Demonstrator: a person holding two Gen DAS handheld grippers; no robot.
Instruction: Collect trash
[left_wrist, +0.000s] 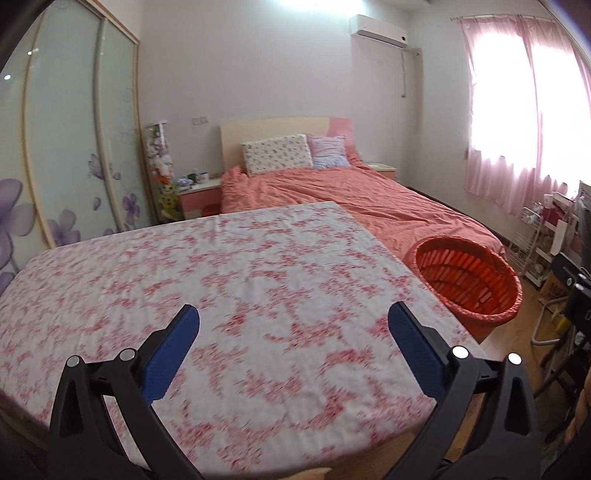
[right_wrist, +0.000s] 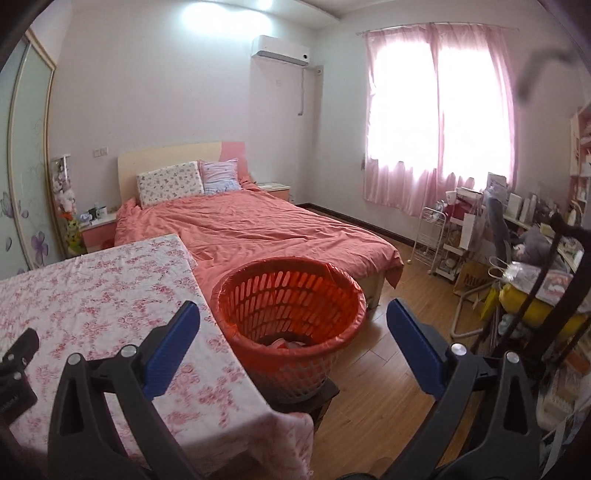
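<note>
An orange slatted basket (right_wrist: 290, 321) with an orange liner stands on a low dark stand beside the table's right edge; crumpled trash (right_wrist: 288, 344) lies at its bottom. It also shows in the left wrist view (left_wrist: 467, 280). My right gripper (right_wrist: 293, 314) is open and empty, held just in front of and above the basket. My left gripper (left_wrist: 293, 317) is open and empty above the table (left_wrist: 221, 266), which has a pink floral cloth. No trash shows on the cloth.
A bed (right_wrist: 258, 229) with a coral cover lies behind the table and basket. A cluttered desk, chair and white wire rack (right_wrist: 436, 240) stand at the right under the pink-curtained window. A wardrobe (left_wrist: 66, 147) lines the left wall. The floor (right_wrist: 388, 387) is wood.
</note>
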